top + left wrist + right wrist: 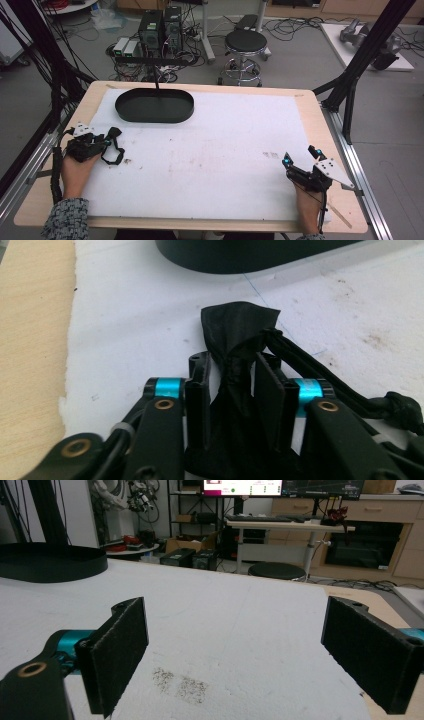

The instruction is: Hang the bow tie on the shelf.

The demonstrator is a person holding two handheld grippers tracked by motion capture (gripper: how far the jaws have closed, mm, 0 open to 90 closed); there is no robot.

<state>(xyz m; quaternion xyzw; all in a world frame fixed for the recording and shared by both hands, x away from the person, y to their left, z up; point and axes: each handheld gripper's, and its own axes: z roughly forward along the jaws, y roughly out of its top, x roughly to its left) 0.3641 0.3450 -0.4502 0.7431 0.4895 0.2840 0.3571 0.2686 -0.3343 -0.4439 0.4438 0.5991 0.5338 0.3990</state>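
A black cloth piece with knotted cords [114,149] lies on the white mat [210,150] at the table's left side. My left gripper [106,141], held in the person's left hand, is shut on it. In the left gripper view the cloth [240,325] is pinched to a narrow waist between the jaws of the left gripper [232,367], and its cords [320,375] trail off to the right. My right gripper [300,156] rests near the mat's right front corner. The right gripper [235,630] is open, with nothing between its jaws.
A black oval tray [120,107] sits at the mat's far left, just beyond the cloth, with the tray [250,255] close ahead of the left jaws. Faint stains [190,160] mark the mat's middle. A stool [245,45] and computers [160,27] stand behind the table.
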